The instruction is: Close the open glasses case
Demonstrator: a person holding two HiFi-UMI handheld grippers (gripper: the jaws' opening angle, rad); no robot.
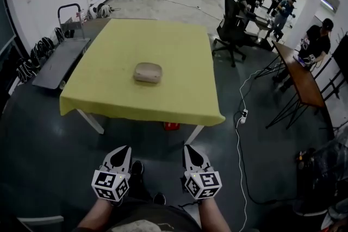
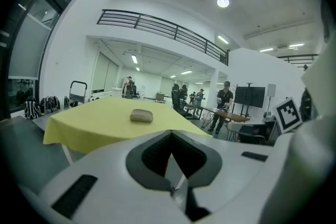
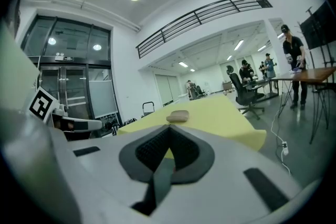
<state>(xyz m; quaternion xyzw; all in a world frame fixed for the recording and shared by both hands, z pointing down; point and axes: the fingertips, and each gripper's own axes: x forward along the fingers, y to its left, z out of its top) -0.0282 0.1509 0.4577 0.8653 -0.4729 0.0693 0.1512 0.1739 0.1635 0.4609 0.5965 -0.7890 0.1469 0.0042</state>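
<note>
Distant glasses case point(image 1: 148, 72), apparently shut, seam unclear

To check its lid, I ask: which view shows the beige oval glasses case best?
The head view: the beige oval glasses case appears whole from above. Both gripper views show it small, far and side-on.

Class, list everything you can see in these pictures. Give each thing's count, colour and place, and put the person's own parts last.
table: one, yellow cloth, middle of the room
glasses case: one, tan, near the table's middle
cart: one, grey, left of the table
office chair: one, black, beyond the table's right side
desk: one, brown, far right
power strip: one, white, floor right of the table
people: several, dark clothes, background
left hand-held gripper: one, white and black, low, short of the table, jaws together, empty
right hand-held gripper: one, white and black, beside it, jaws together, empty
</note>
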